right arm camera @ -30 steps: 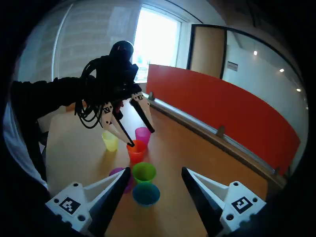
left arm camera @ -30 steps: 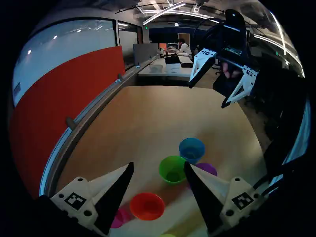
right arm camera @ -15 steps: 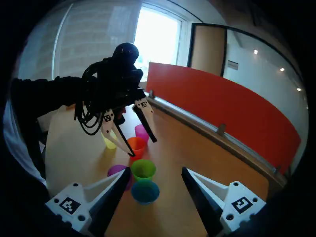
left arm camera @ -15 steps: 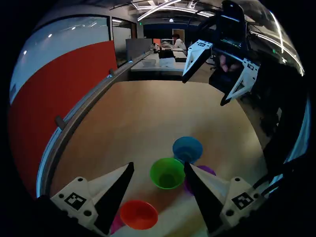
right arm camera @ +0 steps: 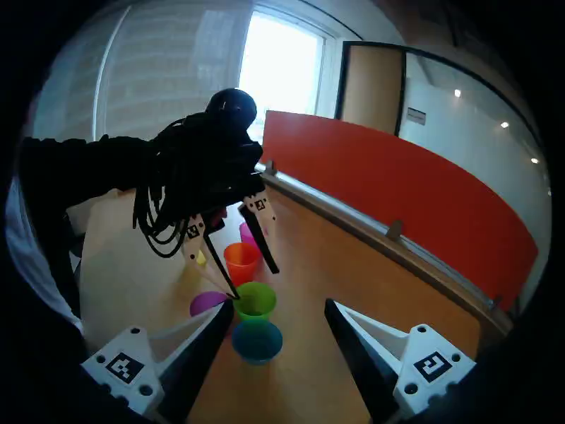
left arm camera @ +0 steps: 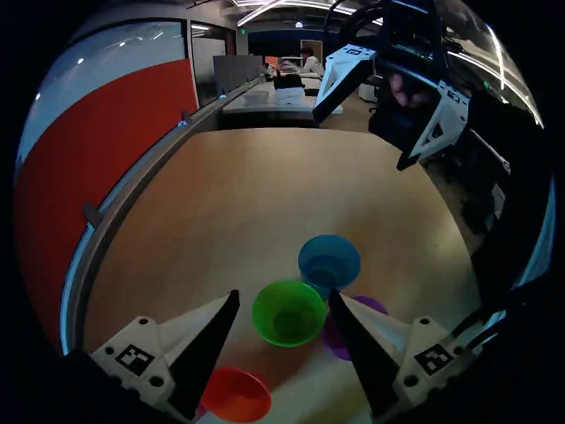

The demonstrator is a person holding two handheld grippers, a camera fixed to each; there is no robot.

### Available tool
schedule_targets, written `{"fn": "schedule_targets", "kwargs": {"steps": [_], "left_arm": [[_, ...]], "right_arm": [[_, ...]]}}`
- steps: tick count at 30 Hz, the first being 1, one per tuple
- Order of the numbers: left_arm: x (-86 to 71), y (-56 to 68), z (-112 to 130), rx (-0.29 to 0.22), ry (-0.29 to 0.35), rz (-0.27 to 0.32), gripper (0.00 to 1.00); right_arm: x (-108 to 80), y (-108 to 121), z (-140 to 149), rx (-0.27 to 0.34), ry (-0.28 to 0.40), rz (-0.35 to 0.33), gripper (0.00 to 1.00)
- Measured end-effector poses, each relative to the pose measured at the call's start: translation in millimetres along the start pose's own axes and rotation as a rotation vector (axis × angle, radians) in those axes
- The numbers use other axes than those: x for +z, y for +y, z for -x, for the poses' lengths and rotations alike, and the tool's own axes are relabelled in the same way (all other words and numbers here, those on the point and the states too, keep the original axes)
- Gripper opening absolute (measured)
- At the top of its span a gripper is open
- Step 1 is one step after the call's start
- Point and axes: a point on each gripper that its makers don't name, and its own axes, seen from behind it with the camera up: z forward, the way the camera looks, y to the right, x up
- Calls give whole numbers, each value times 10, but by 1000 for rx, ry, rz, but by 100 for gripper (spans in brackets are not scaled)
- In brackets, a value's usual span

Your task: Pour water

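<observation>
Left gripper view: four cups. The left gripper (left arm camera: 282,295) gapes wide and holds nothing, with one green cup (left arm camera: 289,323) between its fingers. One blue cup (left arm camera: 329,260) sits just beyond, one purple cup (left arm camera: 335,340) by its right finger and one orange cup (left arm camera: 236,394) by its left.

Right gripper view: the right gripper (right arm camera: 277,305) is also wide open and empty, with the blue cup between its fingers.

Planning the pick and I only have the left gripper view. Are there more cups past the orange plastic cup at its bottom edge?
Observer: Yes. The right gripper view shows a pink plastic cup just behind the orange plastic cup. It is partly covered by one finger of the left gripper.
Operator: Anything else back there?
Observer: A sliver of a yellow plastic cup shows beside the left gripper's other finger; the rest is hidden.
</observation>
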Motion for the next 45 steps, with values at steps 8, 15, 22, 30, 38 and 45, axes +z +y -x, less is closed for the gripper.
{"fn": "schedule_targets", "kwargs": {"steps": [8,15,22,30,38,45], "left_arm": [[166,36,83,6,-34,5,94],[245,90,111,9,-46,22,94],[291,110,157,10,-65,25,94],[309,85,154,4,-70,21,94],[291,96,170,20,-82,20,94],[272,52,204,13,-92,5,94]], "right_arm": [[-12,21,28,1,-2,4,100],[-8,30,48,3,-3,4,100],[-18,33,70,0,-2,4,100],[-21,44,90,2,-2,4,100],[-22,57,96,4,1,5,100],[-20,50,111,1,-2,4,100]]}}
